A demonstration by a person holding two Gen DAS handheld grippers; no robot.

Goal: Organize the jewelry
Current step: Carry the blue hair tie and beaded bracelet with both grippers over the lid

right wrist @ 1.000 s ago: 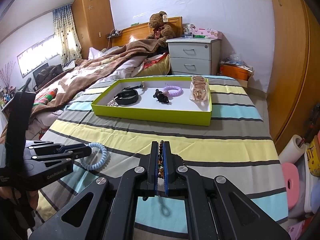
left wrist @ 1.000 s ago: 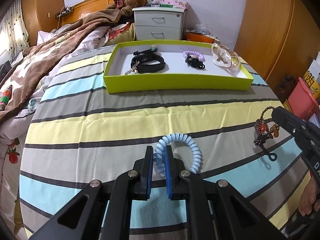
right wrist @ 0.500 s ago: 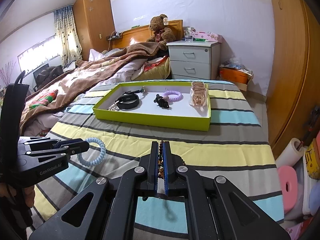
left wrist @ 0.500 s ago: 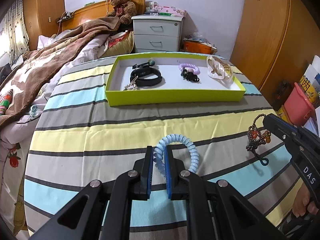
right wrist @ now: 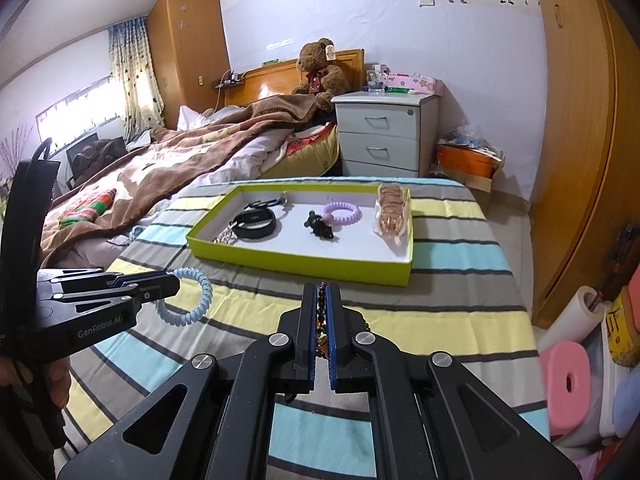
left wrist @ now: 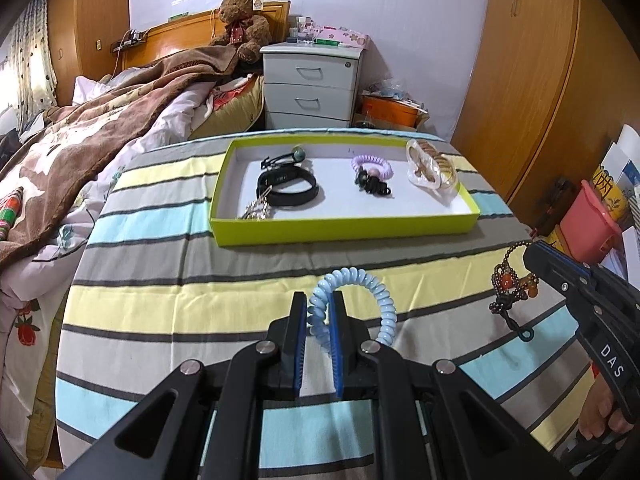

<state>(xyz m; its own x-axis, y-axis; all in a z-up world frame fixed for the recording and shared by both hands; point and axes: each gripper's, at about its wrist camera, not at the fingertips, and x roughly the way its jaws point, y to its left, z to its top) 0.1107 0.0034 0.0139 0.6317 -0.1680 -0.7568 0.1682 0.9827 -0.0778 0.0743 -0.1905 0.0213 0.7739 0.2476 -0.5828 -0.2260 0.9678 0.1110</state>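
Ahead, bare striped worktop (left wrist: 168, 280) separates both grippers from the green tray (left wrist: 344, 228). Left gripper (left wrist: 319, 314) (marked "GenRobot.AI") clamps the blue coil band (left wrist: 360, 284); right gripper (right wrist: 321, 320) (lettered "DAS") pinches the beaded bracelet (left wrist: 510, 284).

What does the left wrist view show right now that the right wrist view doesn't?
Only the left wrist view shows the beaded bracelet dangling whole from the right tool, plus a pink bin. Only the right wrist view shows the window curtain, a paper roll and the whole side of the left tool. Both show the blue coil bracelet, the green tray and the teddy bear.
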